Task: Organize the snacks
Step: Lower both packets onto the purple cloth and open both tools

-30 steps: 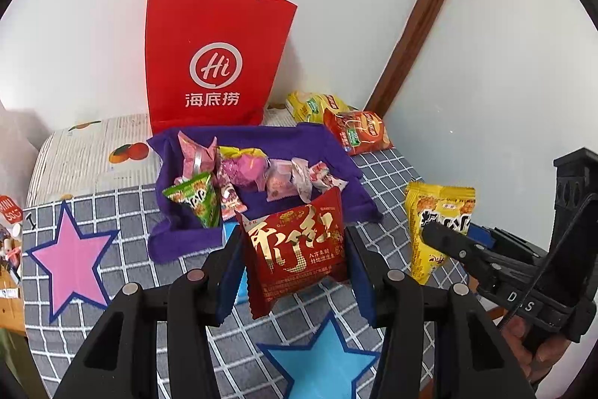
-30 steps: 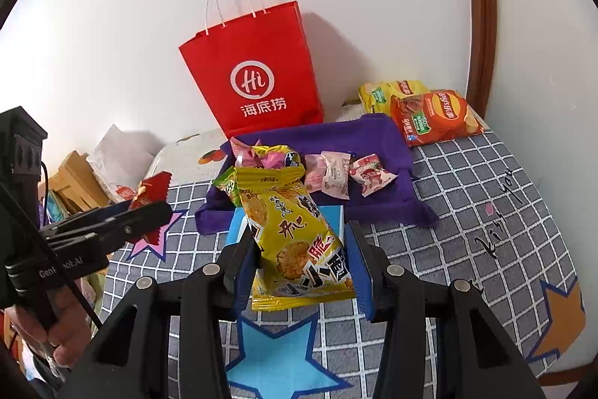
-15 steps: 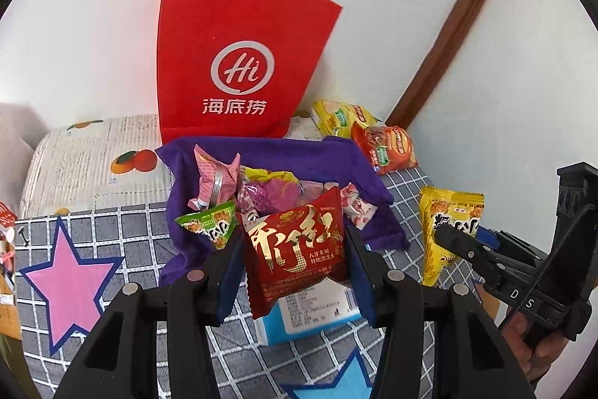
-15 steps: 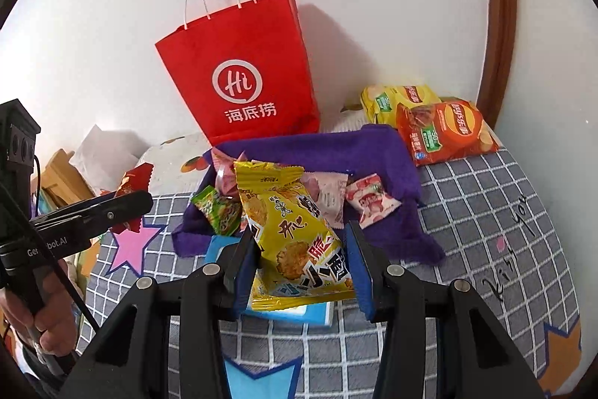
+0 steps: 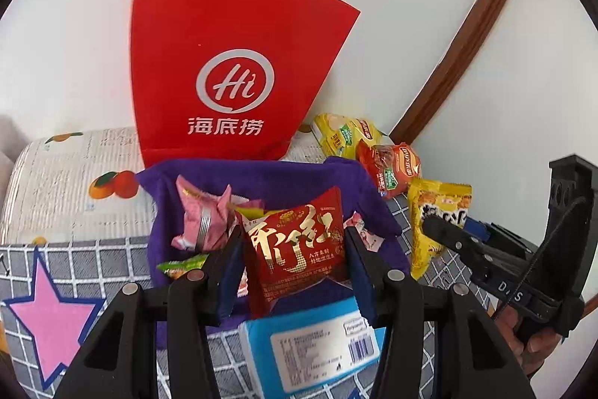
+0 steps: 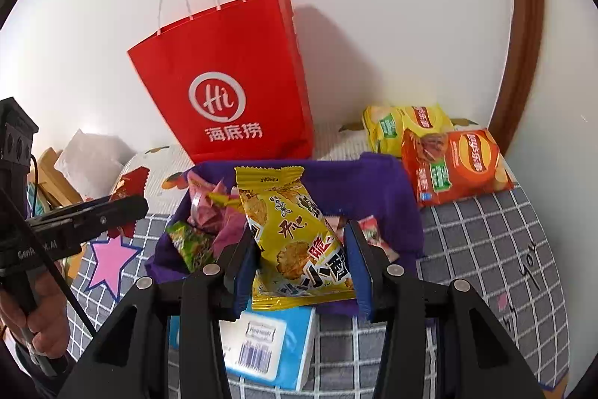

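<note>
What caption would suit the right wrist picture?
Right gripper fingers clamp a yellow snack packet above the purple cloth, facing a red paper bag.

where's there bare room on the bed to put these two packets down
Free: the checked cover right of the purple cloth, below the orange chip bag; also the fruit-print sheet left of the red bag. Crowded: the cloth's left half with small snacks, the blue pack before it, and the back right corner.
</note>
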Available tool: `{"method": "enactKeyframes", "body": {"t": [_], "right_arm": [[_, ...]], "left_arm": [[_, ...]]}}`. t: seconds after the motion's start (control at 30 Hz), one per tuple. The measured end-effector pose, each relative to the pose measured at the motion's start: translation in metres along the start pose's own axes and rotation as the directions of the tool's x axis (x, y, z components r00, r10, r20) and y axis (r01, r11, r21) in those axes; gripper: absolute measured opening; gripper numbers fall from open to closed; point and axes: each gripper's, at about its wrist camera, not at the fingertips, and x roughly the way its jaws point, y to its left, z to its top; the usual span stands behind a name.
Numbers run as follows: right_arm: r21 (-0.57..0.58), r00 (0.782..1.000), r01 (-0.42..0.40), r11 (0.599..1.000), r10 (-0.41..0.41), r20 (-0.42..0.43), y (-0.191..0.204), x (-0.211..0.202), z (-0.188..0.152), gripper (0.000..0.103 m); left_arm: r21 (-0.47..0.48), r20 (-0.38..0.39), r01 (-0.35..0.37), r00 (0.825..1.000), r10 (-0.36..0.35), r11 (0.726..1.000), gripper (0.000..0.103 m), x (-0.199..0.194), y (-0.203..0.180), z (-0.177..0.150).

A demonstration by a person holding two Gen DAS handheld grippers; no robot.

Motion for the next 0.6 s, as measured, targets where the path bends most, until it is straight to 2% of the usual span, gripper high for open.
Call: {"method": "enactKeyframes", "body": {"t": [0.33, 0.6], "right_arm": [[-0.022, 1.0, 0.011, 1.0, -0.011, -0.023, -0.016, 0.04, 0.03, 0.045], [-0.008, 0.997, 0.018, 1.0, -0.019, -0.08, -0.034, 0.074, 0.032, 0.045]], "left_arm": [[0.008, -0.001, -0.015, 1.0, 0.015, 1.0, 0.048, 0.028, -0.003, 0.02], [-0.04, -0.019, 0.002, 1.0, -0.003, 0.999, 0.048, 0.057, 0.012, 0.028]]}}
